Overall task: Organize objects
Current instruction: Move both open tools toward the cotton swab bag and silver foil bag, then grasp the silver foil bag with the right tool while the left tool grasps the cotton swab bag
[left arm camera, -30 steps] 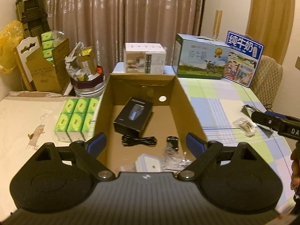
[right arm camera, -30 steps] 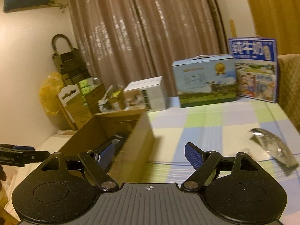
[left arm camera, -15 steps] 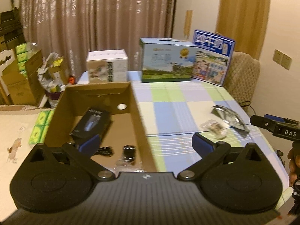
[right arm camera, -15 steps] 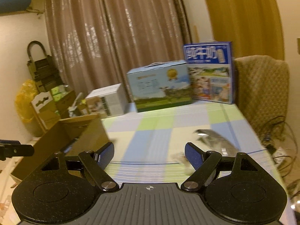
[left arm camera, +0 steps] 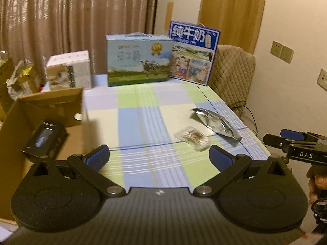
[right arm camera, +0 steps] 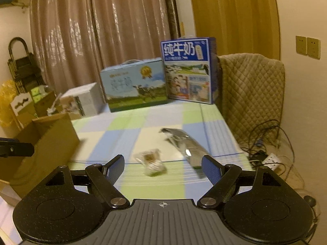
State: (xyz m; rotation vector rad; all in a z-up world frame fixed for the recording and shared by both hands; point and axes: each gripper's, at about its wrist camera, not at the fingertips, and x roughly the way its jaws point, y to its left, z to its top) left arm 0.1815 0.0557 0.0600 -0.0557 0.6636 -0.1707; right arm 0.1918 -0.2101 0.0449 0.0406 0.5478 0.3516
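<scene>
A small clear packet [left arm camera: 192,138] with brown contents and a silver foil pouch [left arm camera: 216,123] lie on the checked tablecloth [left arm camera: 143,122], right of an open cardboard box [left arm camera: 49,110] that holds a black product box [left arm camera: 45,139]. My left gripper [left arm camera: 159,157] is open and empty, just short of the packet. My right gripper [right arm camera: 163,166] is open and empty, with the packet [right arm camera: 152,162] between its fingers' line and the pouch [right arm camera: 184,144] just beyond; it also shows at the right edge of the left wrist view [left arm camera: 294,143]. The cardboard box [right arm camera: 47,140] stands at the left.
Two milk cartons [left arm camera: 139,59] [left arm camera: 193,53] and a white box [left arm camera: 69,71] stand along the table's far edge. A quilted chair [right arm camera: 253,89] stands at the right with cables and a power strip [right arm camera: 269,159] on the floor. Clutter [right arm camera: 30,100] sits beyond the box.
Both grippers swung right, away from the cardboard box toward the packet and foil pouch. Both stayed open and empty.
</scene>
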